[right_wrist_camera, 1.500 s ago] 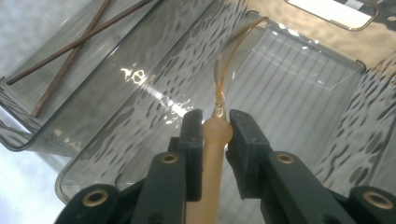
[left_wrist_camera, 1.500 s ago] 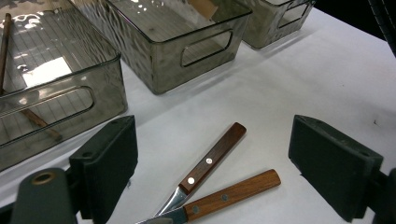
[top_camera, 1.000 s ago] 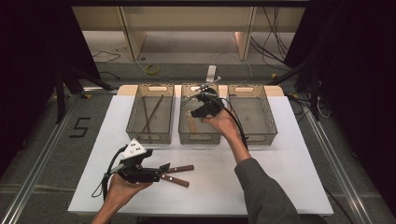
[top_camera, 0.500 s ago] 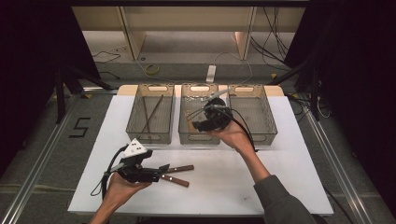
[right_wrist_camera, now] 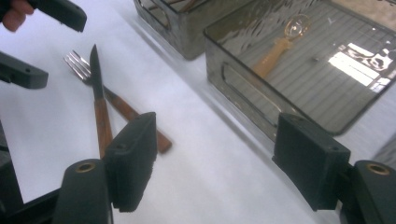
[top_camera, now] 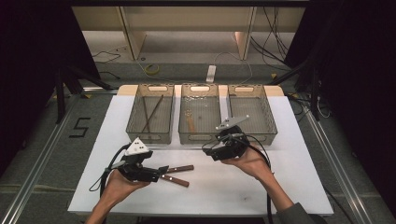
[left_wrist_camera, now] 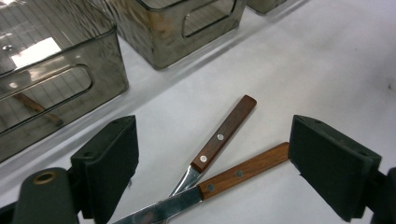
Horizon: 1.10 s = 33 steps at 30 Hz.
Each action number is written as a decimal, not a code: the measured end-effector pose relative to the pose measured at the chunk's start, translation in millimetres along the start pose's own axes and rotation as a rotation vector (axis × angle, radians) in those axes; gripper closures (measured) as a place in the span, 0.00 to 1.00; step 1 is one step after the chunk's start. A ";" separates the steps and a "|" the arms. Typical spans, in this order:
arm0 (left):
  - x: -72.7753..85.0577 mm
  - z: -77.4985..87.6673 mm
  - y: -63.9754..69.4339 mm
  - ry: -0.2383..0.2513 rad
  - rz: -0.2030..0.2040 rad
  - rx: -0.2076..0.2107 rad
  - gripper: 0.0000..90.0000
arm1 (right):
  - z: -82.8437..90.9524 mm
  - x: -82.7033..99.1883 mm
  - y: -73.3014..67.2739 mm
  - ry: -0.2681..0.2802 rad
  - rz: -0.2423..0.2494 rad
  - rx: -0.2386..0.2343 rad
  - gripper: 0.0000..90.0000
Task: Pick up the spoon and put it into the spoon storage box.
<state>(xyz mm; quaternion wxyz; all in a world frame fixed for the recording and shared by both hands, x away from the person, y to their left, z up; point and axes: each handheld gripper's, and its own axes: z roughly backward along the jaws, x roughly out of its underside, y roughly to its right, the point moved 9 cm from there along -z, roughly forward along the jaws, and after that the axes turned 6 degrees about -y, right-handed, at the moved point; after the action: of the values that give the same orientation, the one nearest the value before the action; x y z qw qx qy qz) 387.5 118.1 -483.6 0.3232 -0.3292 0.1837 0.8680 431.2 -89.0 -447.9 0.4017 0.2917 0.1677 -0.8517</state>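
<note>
A knife (left_wrist_camera: 243,170) and a fork (left_wrist_camera: 224,135), both with wooden handles, lie crossed on the white table (top_camera: 280,177). My left gripper (top_camera: 161,171) rests at their metal ends, and its open jaws (left_wrist_camera: 219,172) straddle them without touching. My right gripper (top_camera: 208,150) hovers just in front of the middle bin (top_camera: 201,137). Its jaws (right_wrist_camera: 215,168) have just been opening and stand wide with nothing between them. From there the knife (right_wrist_camera: 102,121) and fork (right_wrist_camera: 133,114) lie ahead to the left. A wooden spoon (right_wrist_camera: 275,49) lies in the middle bin.
Three clear bins stand in a row at the back of the table. The left bin (top_camera: 152,136) holds thin dark sticks, and the right bin (top_camera: 268,116) looks empty. Cables trail from both grippers. Dark floor and metal rails flank the table.
My right hand has drawn back from above the middle bin to the table in front of it, and its jaws have opened wider. The left hand and the cutlery have stayed put.
</note>
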 end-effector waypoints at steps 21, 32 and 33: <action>14.8 -17.6 9.7 -0.161 -0.114 0.037 0.18 | 17.3 54.6 -5.8 0.056 -0.058 -0.028 0.32; 16.8 -23.9 12.1 -0.222 -0.172 0.048 0.19 | 20.9 72.2 -6.0 0.052 -0.081 -0.034 0.30; 17.1 -24.7 11.9 -0.224 -0.170 0.047 0.19 | 21.3 73.0 -6.4 0.054 -0.081 -0.034 0.30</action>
<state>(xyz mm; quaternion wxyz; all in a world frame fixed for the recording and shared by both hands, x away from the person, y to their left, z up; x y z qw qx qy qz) 380.7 103.8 -511.8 0.4216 -0.2368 0.1384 0.8643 381.4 -139.0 -477.2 0.3670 0.3005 0.2046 -0.8562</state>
